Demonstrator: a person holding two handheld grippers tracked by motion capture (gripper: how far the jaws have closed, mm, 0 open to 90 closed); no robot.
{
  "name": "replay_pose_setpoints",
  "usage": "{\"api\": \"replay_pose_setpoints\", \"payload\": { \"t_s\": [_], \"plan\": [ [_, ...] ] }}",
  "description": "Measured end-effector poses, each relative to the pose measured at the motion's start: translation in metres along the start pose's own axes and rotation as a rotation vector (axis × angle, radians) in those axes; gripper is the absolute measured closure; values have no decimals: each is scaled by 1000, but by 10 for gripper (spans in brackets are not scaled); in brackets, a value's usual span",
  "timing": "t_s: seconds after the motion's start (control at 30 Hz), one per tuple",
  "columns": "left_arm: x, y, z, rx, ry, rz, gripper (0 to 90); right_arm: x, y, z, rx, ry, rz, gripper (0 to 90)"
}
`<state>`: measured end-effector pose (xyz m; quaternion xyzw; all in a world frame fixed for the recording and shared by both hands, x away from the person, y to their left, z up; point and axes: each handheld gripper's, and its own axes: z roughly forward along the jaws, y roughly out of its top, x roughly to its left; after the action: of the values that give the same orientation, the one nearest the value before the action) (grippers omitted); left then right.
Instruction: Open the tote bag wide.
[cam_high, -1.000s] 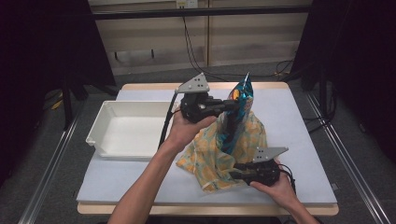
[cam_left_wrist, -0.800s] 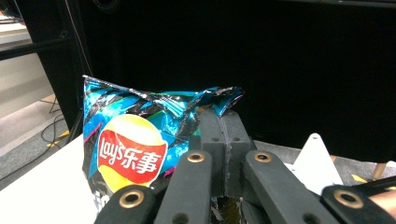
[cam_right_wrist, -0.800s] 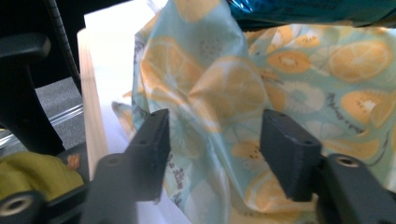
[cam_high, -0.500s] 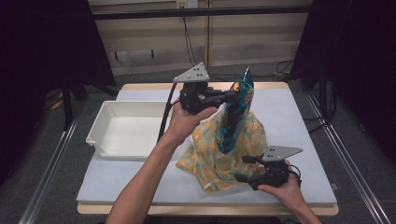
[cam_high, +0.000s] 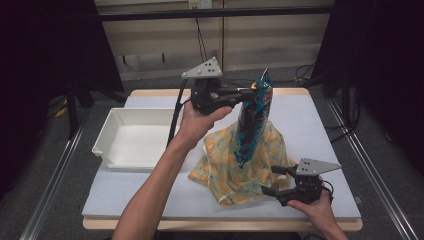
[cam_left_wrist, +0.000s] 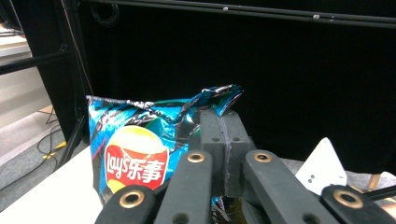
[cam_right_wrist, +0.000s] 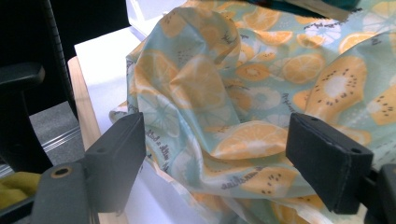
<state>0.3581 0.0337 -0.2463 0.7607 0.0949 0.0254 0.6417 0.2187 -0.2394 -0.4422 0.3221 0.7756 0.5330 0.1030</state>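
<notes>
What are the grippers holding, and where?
The left gripper pinches the chip bag by its top edge. The right gripper, jaws just opened, holds nothing.

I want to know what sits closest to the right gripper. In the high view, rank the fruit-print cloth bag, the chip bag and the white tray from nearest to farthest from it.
From the right gripper, jaws just opened:
1. Fruit-print cloth bag: right at the jaw tips, to the gripper's left.
2. Chip bag: above the cloth bag, hanging from the shut left gripper.
3. White tray: on the table's far left side.
</notes>
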Motion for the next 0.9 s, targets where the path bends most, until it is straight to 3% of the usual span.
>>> {"api": "replay_pose_setpoints", "payload": {
  "t_s": [0.3, 0.4, 0.43, 0.9],
  "plan": [
    [-4, 10, -10, -21, -24, 2, 900, 0, -1, -2, -7, -13, -2, 197],
    [-5, 12, -17, -20, -19, 25, 900, -1, -1, -3, -11, -14, 0, 198],
    [-5, 13, -22, -41, -31, 29, 900, -1, -1, -3, -9, -19, 0, 198],
    [3, 16, -56, -43, 9, 7, 900, -3, -2, -5, -16, -31, 1, 184]
  ]
}}
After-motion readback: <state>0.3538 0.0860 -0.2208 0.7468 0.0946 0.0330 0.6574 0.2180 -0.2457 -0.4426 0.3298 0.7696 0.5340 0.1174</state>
